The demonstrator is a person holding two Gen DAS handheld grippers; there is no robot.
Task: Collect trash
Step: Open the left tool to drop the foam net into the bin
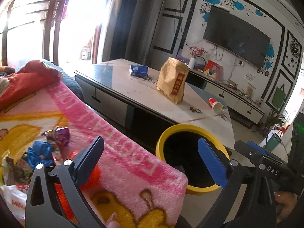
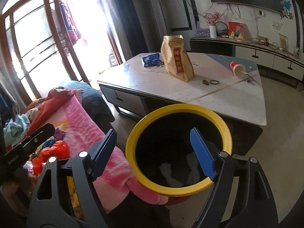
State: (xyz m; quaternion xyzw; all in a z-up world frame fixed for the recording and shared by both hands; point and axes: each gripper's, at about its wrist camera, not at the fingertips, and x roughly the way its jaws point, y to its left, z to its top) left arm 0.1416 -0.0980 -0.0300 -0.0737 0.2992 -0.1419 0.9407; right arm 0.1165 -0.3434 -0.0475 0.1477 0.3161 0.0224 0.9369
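Yellow-rimmed and black inside, the trash bin (image 2: 226, 133) stands on the floor between the pink blanket (image 1: 121, 163) on the left and the low coffee table (image 1: 121, 83) beyond it. The right gripper (image 2: 155, 144) hangs above the bin's mouth with its 2 fingers spread wide and nothing between them; pale scraps lie at the bin's bottom. The left gripper (image 1: 152, 152) is also wide open and empty, straddling the blanket's edge, the bin just to its right. Crumpled wrappers (image 1: 57, 136) lie on the blanket at near left. A brown paper bag (image 2: 176, 58) and a tipped red cup (image 2: 237, 67) sit on the far table.
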